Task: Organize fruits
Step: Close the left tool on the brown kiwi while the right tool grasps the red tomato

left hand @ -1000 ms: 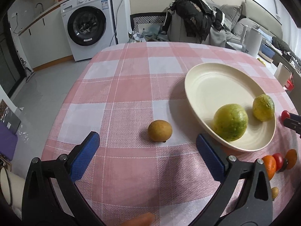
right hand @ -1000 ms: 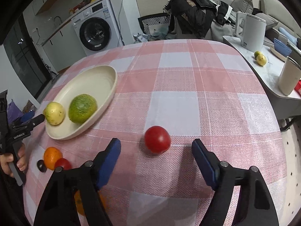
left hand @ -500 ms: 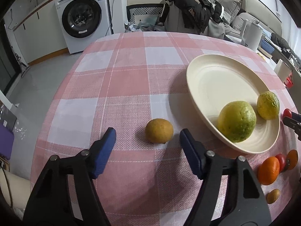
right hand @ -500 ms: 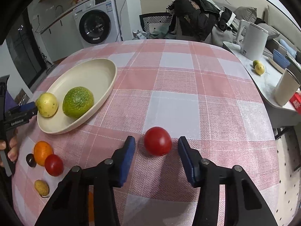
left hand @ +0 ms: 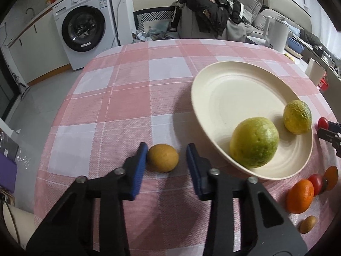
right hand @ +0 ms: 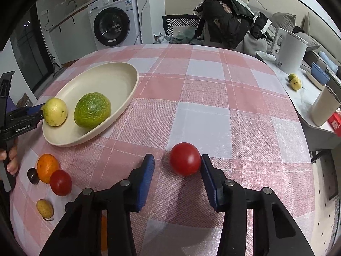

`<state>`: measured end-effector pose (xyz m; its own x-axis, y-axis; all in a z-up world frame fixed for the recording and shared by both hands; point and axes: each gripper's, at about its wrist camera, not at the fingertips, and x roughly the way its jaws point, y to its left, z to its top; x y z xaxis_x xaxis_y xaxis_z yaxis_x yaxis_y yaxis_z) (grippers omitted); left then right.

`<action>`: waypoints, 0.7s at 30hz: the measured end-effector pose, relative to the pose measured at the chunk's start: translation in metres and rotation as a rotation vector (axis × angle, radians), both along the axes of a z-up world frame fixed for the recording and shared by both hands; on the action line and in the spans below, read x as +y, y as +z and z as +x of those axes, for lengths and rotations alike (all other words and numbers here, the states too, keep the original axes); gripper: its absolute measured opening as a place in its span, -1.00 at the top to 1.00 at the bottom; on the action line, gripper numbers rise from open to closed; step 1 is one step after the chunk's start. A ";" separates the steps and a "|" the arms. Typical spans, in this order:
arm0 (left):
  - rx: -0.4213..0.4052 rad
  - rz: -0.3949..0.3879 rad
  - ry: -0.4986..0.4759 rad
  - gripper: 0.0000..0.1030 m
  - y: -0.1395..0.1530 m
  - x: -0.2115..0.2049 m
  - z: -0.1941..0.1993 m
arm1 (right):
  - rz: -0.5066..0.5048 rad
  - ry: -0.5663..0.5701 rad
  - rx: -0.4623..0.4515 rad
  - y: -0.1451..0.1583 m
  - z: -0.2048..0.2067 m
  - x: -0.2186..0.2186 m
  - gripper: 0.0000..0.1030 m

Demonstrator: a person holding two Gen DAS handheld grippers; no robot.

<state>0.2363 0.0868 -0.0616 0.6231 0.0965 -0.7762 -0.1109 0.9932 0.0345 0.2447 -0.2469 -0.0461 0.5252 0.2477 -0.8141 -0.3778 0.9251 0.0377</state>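
A: Where does the small brown fruit [left hand: 163, 157] sit?

B: On the checked worktop [left hand: 132, 98], between the blue pads of the left tool [left hand: 166, 152]. Its jaws are closing; the left pad touches the fruit, and the right pad stands a little off it.

A: And the right tool [right hand: 177, 162]?

B: Its jaws are closing around the red tomato [right hand: 185, 159]. The right pad touches the tomato, the left pad is apart from it, so neither tool is pinching yet.

A: What lies beyond?

B: To the right of the brown fruit, the cream plate [left hand: 223, 93] holds a large green fruit [left hand: 254, 142] and, farther right, a smaller yellow-green one [left hand: 297, 117]. Near the plate's close rim lie an orange [right hand: 47, 168], a second tomato [right hand: 60, 182], a dark little fruit [right hand: 32, 176] and another small brown fruit [right hand: 44, 208].

A: Past the worktop?

B: A washing machine [left hand: 85, 32] at far left, a chair heaped with dark clothes [left hand: 208, 15] at the far side, and a white kettle [right hand: 292, 51] on a side counter to the right.
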 end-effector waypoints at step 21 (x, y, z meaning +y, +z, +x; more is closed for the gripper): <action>-0.079 -0.002 -0.007 0.51 0.025 -0.011 -0.034 | 0.078 0.002 -0.012 0.006 -0.003 -0.007 0.46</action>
